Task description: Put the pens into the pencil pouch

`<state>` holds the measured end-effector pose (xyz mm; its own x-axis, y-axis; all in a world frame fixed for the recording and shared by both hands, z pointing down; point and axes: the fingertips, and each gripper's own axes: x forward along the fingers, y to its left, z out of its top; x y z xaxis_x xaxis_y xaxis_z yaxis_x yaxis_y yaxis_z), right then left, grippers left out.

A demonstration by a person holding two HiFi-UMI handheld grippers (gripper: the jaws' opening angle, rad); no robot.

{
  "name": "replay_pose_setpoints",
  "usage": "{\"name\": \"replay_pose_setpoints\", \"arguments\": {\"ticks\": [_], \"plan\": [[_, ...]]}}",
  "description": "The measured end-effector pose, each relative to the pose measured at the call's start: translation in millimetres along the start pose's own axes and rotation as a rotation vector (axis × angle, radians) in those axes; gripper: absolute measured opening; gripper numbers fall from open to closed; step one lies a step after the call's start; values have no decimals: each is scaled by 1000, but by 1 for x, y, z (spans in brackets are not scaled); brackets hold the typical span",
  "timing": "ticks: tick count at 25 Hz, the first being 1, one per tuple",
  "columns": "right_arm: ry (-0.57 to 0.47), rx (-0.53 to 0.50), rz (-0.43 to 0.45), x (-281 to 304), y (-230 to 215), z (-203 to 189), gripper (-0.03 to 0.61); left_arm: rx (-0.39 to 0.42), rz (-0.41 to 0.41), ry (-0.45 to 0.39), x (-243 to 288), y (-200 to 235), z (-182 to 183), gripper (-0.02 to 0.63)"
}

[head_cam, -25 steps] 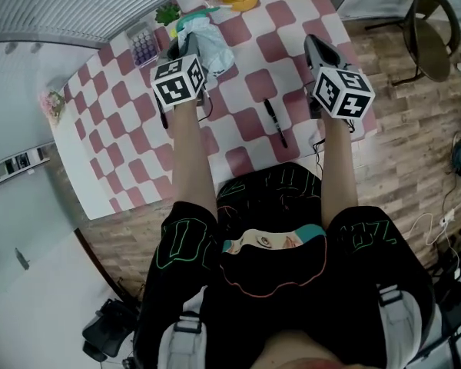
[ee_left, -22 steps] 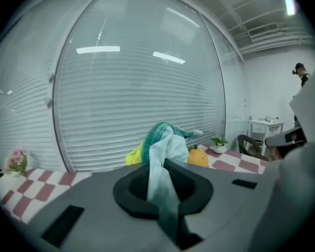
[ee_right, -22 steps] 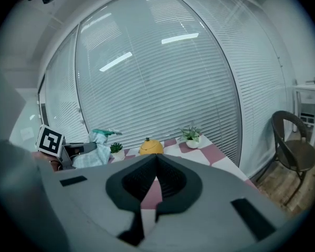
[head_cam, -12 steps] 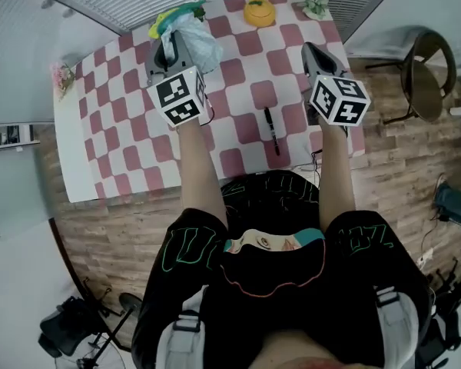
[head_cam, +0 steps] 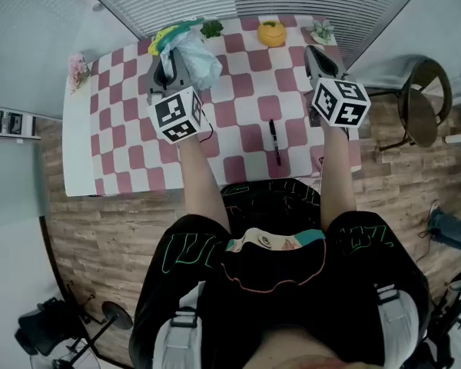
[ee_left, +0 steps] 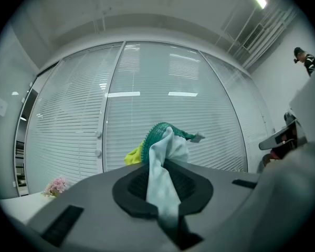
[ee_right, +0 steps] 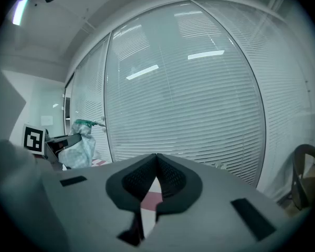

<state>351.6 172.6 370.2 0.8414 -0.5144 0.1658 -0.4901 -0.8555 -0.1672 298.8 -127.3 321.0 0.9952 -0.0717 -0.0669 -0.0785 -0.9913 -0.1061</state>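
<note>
My left gripper (head_cam: 167, 71) is shut on a pale mint pencil pouch (head_cam: 192, 56) with a green zipper edge, and holds it in the air over the far left of the checkered table (head_cam: 131, 152). In the left gripper view the pouch's fabric (ee_left: 165, 146) is pinched between the jaws and bunches up in front of the window blinds. A black pen (head_cam: 275, 141) lies on the cloth near the front edge, between my arms. My right gripper (head_cam: 313, 52) hovers over the table's right side, shut with nothing in it (ee_right: 156, 180). It also sees the pouch (ee_right: 79, 146) off to its left.
An orange object (head_cam: 271, 33), two small plants (head_cam: 211, 28) (head_cam: 321, 31) and pink flowers (head_cam: 79, 68) stand along the table's far and left edges. A round chair (head_cam: 419, 102) stands on the wooden floor to the right. Window blinds run behind the table.
Both grippers have risen, and the left one has carried the pouch up off the table. The pen has stayed where it lay.
</note>
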Motion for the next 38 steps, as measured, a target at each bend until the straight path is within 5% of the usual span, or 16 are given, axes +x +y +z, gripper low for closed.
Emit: {"name": "replay_pose_setpoints", "arguments": {"ticks": [12,22,30,38], "plan": [[-60,-11,9,-8,6,18,3,-82,-226,-153,-17,-24,33,25],[-135,11,26,-17,4,33,2,-149,-654,-214,-41,-87,49,26],[-202,40,53,-24,2,46,3,-261,-849,-231,-56,-109,53,28],[-335,62,207,-39,21,65,8,-315,-997,-230,-71,-125,52,28]]}}
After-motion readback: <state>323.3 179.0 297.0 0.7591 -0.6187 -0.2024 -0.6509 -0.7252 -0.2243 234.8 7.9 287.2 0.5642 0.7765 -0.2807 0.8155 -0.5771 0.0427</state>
